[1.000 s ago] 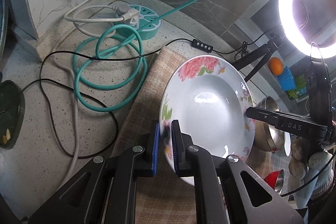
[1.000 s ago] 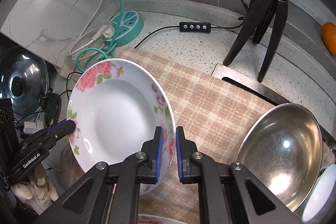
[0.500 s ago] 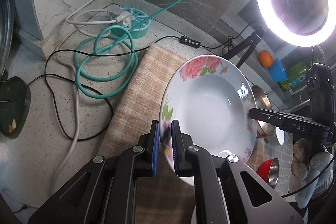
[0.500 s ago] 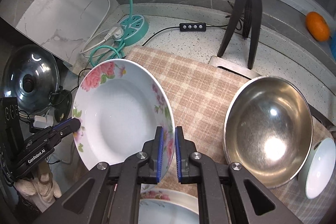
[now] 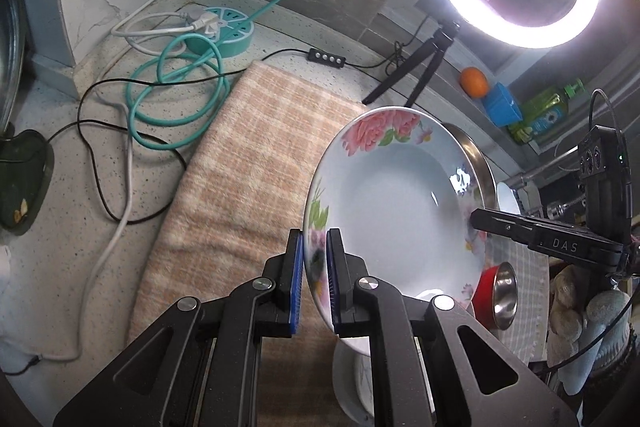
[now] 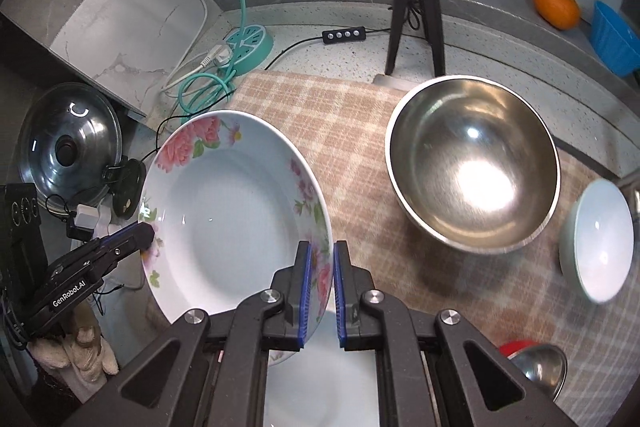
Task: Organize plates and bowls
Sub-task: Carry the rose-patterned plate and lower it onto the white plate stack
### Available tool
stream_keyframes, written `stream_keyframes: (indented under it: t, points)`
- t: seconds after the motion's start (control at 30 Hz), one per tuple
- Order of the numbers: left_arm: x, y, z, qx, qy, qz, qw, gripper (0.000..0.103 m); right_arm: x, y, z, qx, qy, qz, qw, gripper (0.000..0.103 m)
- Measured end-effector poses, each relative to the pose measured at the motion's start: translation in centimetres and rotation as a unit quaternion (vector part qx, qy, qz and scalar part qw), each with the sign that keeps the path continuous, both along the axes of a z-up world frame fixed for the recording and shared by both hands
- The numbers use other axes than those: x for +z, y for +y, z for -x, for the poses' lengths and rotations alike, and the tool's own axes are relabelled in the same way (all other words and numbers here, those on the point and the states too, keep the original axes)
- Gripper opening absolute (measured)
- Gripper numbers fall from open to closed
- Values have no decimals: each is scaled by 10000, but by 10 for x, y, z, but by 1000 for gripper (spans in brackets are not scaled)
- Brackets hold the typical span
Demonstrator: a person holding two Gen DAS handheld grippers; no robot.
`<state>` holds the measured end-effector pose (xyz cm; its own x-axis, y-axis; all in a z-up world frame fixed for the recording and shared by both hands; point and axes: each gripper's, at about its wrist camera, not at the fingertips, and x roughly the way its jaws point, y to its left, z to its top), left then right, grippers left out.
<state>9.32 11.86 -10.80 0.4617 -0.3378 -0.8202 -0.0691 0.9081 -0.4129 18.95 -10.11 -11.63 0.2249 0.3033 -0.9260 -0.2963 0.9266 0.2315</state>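
Roses in pink, with green leaves and small purple blooms, ring the rim of the white deep plate (image 5: 396,203), glossy and tilted, held off the checked cloth (image 5: 240,179). From the left wrist, the left claw (image 5: 314,283) is clamped on its near rim and the right claw (image 5: 480,217) grips the far edge.

From the right wrist, the right claw (image 6: 320,291) pinches the plate (image 6: 232,223) beside a steel bowl (image 6: 472,163); the left claw (image 6: 146,235) nips the opposite rim.
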Motion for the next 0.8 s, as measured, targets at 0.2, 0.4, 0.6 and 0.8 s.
stream_keyframes:
  t: [0.2,0.4,0.6,0.8]
  points:
    - [2,-17,17,-186,42,31,9998,9,0,-23,30,-185,38,-49,9998,10]
    - [0,-33,31,-357,89,35,9993,9,1,-43,56,-347,58,-78,9994,10]
    - [-4,-45,45,-511,180,32,9985,9,-11,-57,77,-487,186,-97,9986,10]
    - [-9,-55,55,-631,263,-1,9977,9,-26,-70,95,-614,344,-132,9974,10]
